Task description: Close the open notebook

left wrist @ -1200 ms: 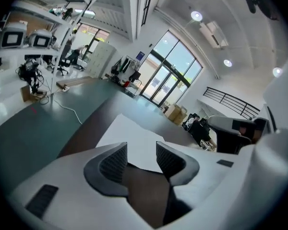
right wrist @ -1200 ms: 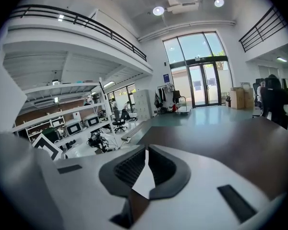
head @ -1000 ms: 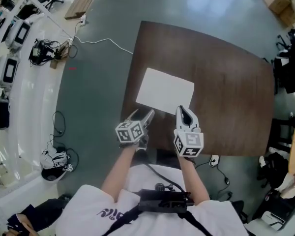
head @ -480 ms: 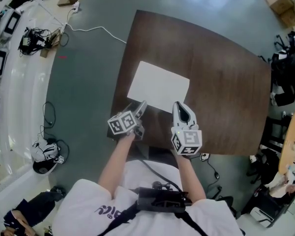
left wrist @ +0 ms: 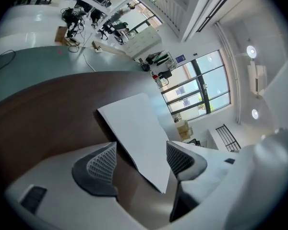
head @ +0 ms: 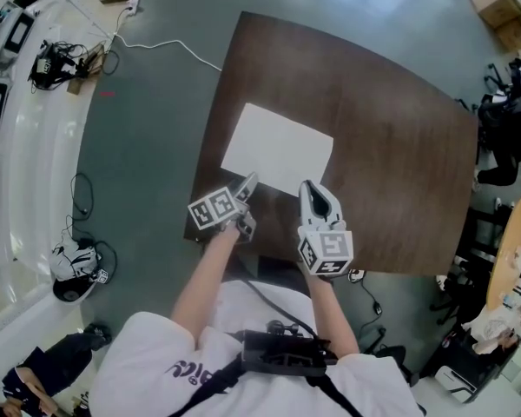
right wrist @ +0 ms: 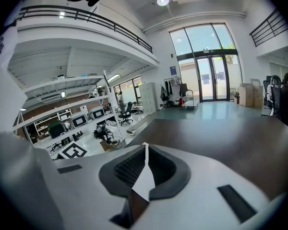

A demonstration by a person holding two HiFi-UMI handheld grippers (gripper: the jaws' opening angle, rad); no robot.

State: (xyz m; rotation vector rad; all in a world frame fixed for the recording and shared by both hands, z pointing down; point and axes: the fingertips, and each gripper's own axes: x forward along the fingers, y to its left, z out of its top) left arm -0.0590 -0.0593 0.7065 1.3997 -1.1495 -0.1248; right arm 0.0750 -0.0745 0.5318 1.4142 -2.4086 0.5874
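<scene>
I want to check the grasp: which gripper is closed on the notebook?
The right gripper: its jaws pinch a thin white edge of the notebook. The left gripper has its jaws apart, with the notebook's corner between them.

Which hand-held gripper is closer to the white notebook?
Right. The right hand-held gripper is shut on the notebook at its near edge; the left hand-held gripper is open around its corner.

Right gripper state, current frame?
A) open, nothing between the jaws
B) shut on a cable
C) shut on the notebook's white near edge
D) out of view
C: in the right gripper view, the right gripper has its jaws closed on a thin white edge of the notebook. The left gripper is open.
</scene>
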